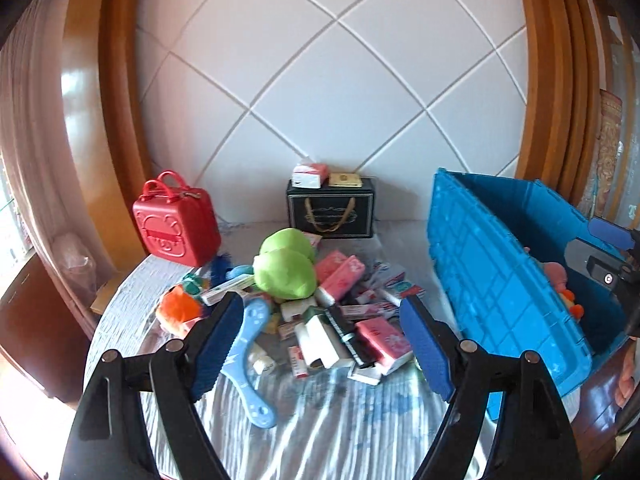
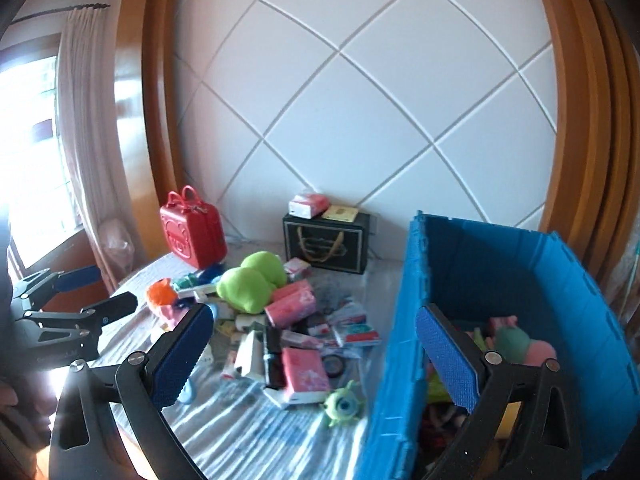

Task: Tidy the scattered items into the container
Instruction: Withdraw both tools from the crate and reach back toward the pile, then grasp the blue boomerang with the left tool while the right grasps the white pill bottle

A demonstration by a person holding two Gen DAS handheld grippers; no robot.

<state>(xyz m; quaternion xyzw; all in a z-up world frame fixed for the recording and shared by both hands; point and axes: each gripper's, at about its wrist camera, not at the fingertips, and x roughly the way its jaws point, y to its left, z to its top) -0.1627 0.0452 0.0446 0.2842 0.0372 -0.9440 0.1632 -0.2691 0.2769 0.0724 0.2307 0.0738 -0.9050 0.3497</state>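
A heap of scattered items lies on the striped cloth: a green plush, pink tissue packs, a light blue curved toy, an orange plush and a green one-eyed toy. The blue crate stands to the right with soft toys inside. My left gripper hovers open above the heap, nothing between its pads. My right gripper is open and empty; in its own view its fingers frame the crate's left wall.
A red carry case stands at the back left. A black gift box with a tissue pack on top sits against the white tiled wall. Wooden frames flank the wall. A curtained window is on the left.
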